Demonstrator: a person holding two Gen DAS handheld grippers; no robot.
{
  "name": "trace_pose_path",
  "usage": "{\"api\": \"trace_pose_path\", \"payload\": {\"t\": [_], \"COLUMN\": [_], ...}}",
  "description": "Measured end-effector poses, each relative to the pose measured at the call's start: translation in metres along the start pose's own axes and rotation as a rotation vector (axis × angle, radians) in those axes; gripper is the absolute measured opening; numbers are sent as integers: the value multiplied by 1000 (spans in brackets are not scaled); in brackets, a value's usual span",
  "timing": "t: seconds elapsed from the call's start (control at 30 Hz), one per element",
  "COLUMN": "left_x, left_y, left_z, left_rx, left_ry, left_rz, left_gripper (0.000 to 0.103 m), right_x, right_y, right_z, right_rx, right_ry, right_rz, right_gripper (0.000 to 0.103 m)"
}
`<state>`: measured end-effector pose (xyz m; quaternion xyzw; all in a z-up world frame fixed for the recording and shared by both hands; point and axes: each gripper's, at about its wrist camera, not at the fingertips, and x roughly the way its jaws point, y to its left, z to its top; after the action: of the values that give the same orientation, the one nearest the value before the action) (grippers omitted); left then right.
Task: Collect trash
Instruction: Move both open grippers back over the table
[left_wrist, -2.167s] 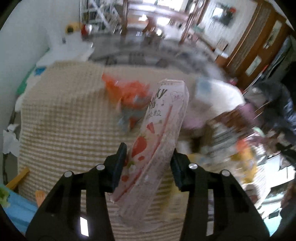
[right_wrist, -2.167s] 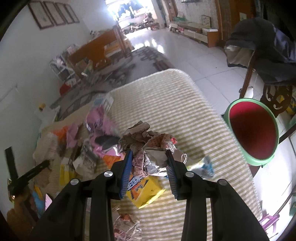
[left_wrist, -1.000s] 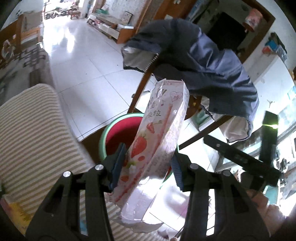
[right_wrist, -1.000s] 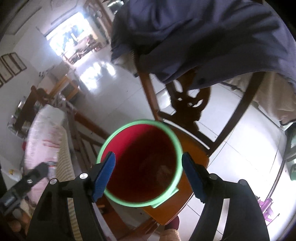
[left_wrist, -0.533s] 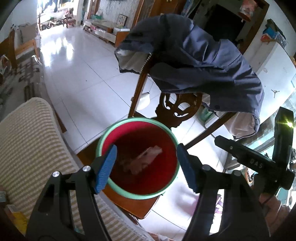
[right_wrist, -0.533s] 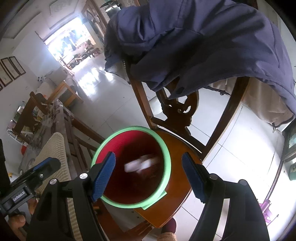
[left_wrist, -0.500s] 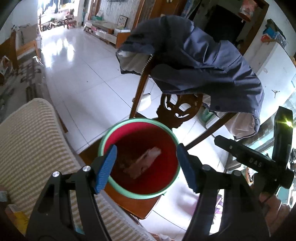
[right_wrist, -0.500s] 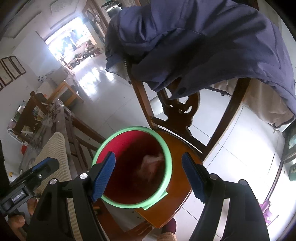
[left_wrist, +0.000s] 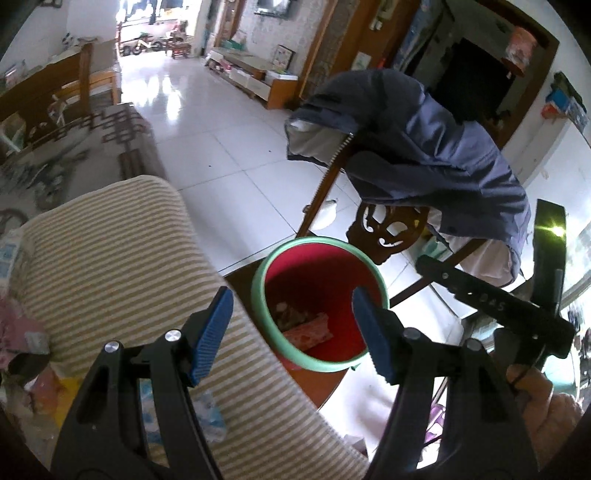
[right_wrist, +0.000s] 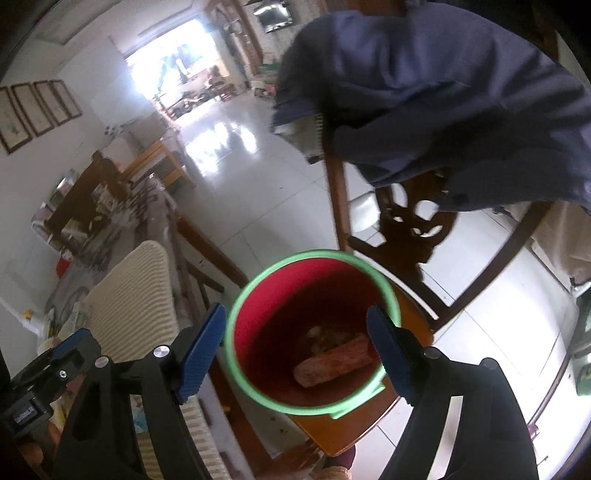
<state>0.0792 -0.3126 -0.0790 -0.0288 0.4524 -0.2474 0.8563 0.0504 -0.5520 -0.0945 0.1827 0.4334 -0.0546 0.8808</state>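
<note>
a pink strawberry-print snack wrapper (left_wrist: 309, 329) lies at the bottom of the red plastic bin with a green rim (left_wrist: 258, 295), which sits on a wooden chair seat beside the striped-cloth table (left_wrist: 110, 251). the left gripper (left_wrist: 291, 334) hangs released and empty over it; the right gripper (right_wrist: 295, 349) is opening, nothing between its jaws. judged a finished drop: next, back to the table's litter (left_wrist: 22, 332); the wrapper's print is unreadable here.

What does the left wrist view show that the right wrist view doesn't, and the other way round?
Left wrist only: loose wrappers on the striped cloth and a hand holding the right claw. Right wrist only: framed pictures on the wall, and its own right claw, opening and empty. Shared: the red bucket with a pink wrapper inside, and the jacket draped on the chair.
</note>
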Motion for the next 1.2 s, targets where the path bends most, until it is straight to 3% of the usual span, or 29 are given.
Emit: {"api": "trace_pose_path", "payload": {"t": [0.47, 0.87, 1.0, 1.2], "left_x": [-86, -165, -180, -180], "left_y": [93, 252, 281, 281], "left_z": [-30, -91, -122, -164], "left_rx": [-72, -203, -164, -2], "left_ry": [-86, -46, 3, 117], "left_rz": [86, 290, 248, 157], "left_gripper": [64, 64, 64, 64], "right_x": [12, 17, 18, 18], "right_y": [121, 228, 259, 283], "right_z": [-30, -90, -111, -131], "right_rx": [-140, -215, -242, -248], "right_ry": [31, 99, 119, 143], "right_rz": [75, 115, 132, 140], "right_gripper": [77, 77, 77, 77]}}
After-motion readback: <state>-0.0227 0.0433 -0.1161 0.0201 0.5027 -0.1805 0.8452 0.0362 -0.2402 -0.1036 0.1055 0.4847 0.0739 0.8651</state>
